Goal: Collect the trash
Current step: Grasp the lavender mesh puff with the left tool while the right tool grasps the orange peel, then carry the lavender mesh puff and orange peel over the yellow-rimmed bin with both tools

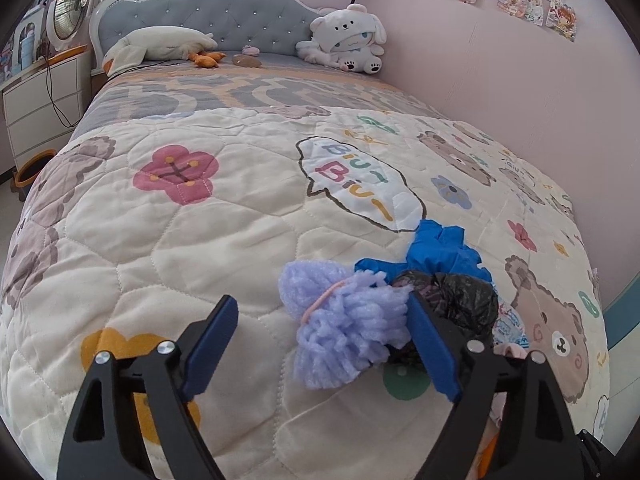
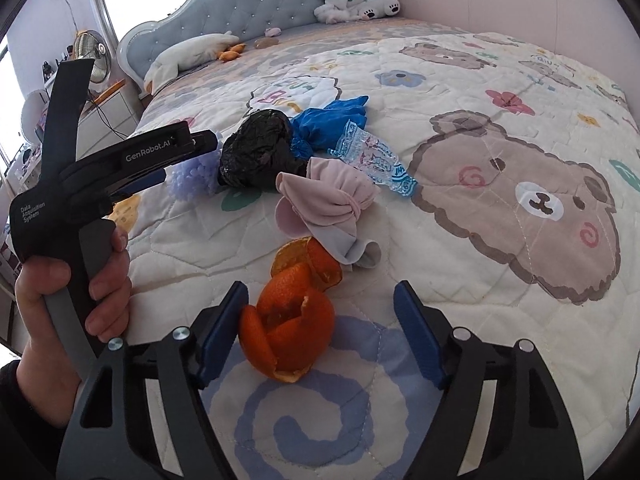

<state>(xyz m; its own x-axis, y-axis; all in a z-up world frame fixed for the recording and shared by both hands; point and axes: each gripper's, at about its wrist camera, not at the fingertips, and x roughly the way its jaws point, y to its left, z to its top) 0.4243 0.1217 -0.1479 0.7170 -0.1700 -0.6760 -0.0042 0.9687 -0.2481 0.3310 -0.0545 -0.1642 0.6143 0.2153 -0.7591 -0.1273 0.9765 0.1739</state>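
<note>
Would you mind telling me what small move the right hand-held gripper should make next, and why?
Probably close the right hand-held gripper on the orange peel. The peel already lies between its open blue fingers, close against the left one, with a gap to the right one, so a slight shift left first might centre the grip.

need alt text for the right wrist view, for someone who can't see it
The right gripper hangs open over a bed quilt, orange peel between its blue fingers, against the left one. Beyond lie a pink cloth, a crumpled plastic wrapper, a black bag and a blue glove; a hand holds the left gripper at left.
</note>
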